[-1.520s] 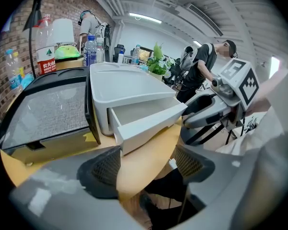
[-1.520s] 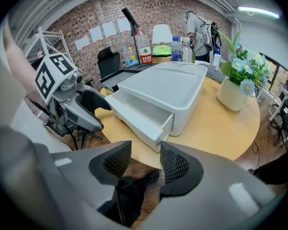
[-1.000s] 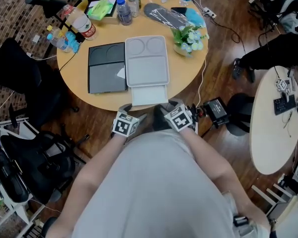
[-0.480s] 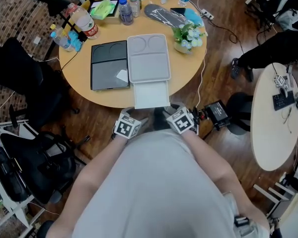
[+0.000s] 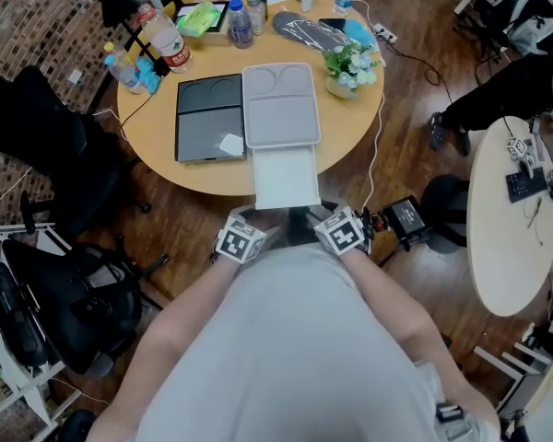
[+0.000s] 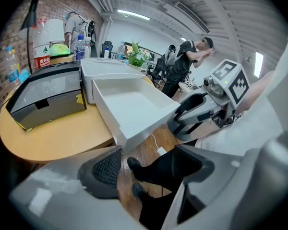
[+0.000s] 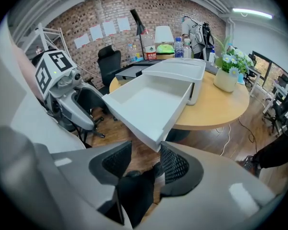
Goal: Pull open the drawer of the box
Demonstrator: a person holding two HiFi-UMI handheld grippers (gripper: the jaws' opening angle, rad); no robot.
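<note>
Round wooden worktop [image 5: 147, 150] on dark plank floor [image 5: 415, 90], red brick wall [image 7: 110, 11] behind. White plastic box [image 5: 278, 104] beside dark grey box [image 5: 207, 132]; its white drawer [image 5: 286, 178] stands open, overhanging worktop edge. Left gripper [image 6: 144, 169] and right gripper [image 7: 143, 164] near drawer front, jaws apart, gripping nothing. Clear plastic bottles [image 5: 166, 40], potted white flowers [image 5: 350, 67] along far side.

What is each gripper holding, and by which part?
Nothing. The left gripper and right gripper both have jaws apart; the front edge of the drawer lies just beyond their tips, unclamped.
</note>
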